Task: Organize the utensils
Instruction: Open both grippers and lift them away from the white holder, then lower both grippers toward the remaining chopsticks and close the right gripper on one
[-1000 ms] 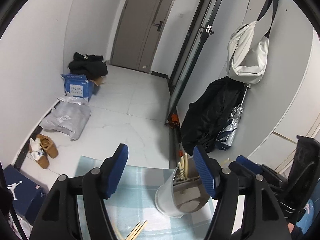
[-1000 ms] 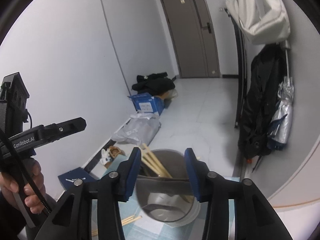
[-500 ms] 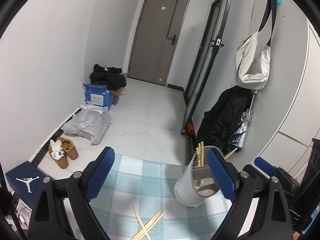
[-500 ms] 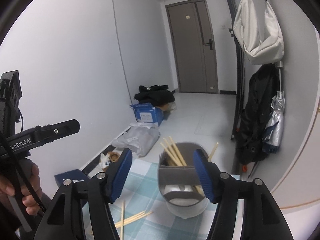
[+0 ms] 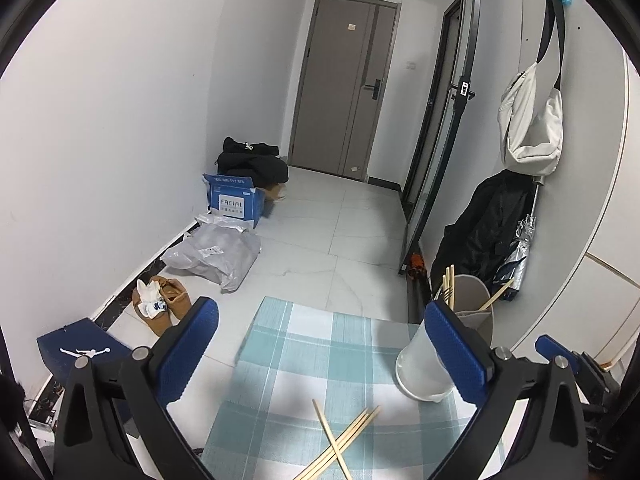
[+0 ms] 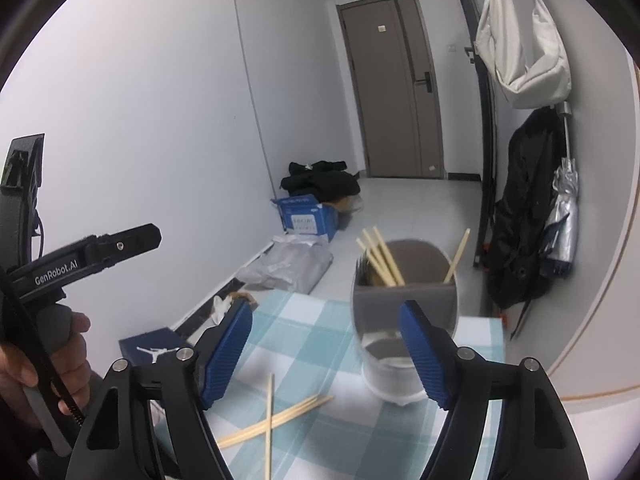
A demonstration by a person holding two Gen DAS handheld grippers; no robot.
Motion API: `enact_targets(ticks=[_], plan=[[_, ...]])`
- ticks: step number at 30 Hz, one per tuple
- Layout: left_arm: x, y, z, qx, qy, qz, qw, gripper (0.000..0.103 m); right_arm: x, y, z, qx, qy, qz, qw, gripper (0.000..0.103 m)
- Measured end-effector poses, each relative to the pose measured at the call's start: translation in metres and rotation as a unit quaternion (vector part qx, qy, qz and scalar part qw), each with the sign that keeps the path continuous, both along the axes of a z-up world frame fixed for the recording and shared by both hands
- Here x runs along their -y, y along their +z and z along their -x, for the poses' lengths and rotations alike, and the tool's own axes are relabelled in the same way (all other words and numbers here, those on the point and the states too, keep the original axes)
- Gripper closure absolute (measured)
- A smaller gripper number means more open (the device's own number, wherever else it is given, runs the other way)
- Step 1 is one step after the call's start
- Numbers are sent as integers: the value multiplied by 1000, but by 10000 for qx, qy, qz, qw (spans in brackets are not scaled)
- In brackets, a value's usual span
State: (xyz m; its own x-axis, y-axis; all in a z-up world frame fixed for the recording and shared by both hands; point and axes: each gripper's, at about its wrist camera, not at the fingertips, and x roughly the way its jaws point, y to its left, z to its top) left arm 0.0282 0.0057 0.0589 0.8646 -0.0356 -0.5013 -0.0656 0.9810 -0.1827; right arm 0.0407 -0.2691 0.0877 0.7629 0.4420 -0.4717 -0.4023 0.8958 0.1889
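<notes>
- In the left wrist view, the left gripper [image 5: 320, 354] fills the lower part of the frame with its fingers [image 5: 188, 348] spread wide and released. They have just been opening, and nothing lies between them but bare checked cloth [image 5: 304, 344] on the counter.
- A second ago that gripper sat close to the holder, its right finger overlapping the rim. Now the view has drawn back, so more cloth and floor show.
- At the lower middle of both views, loose chopsticks [image 5: 340, 446] lie crossed on the cloth, apart from both grippers and not yet gathered.
- At the right of the left wrist view, the utensil holder [image 5: 448, 344] stands upright on the cloth with several chopsticks already leaning in it. The left gripper's right finger hides part of its wall.
- In the right wrist view, the right gripper [image 6: 326, 354] is also released. Its fingers [image 6: 424, 356] have just been opening and now stand apart from the utensil holder [image 6: 404, 312], which a second ago sat between them close to the camera.
- At the far left of that view, a hand [image 6: 44, 364] grips the other gripper's handle.
- Judgement: a load has been dropped in the holder and both grippers are backing off. The crossed chopsticks on the cloth look like the next pick, awkward because they overlap.
</notes>
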Motion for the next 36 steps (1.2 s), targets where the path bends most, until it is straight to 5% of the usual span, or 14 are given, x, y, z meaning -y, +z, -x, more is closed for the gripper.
enact_targets(ticks=[15, 20, 28, 36], plan=[[-28, -77, -10, -911, 232, 422, 9947, 2, -30, -69, -1, -540, 58, 572, 9969, 14], [-43, -85, -18, -1142, 248, 907, 9890, 2, -44, -95, -14, -940, 132, 835, 9920, 13], [-60, -94, -29, -1391, 591, 982, 9836, 2, -81, -131, -33, -1451, 325, 1497, 9775, 13], [-85, -97, -30, -1536, 951, 1304, 9749, 2, -118, -148, -59, -1892, 820, 1385, 9687, 14]])
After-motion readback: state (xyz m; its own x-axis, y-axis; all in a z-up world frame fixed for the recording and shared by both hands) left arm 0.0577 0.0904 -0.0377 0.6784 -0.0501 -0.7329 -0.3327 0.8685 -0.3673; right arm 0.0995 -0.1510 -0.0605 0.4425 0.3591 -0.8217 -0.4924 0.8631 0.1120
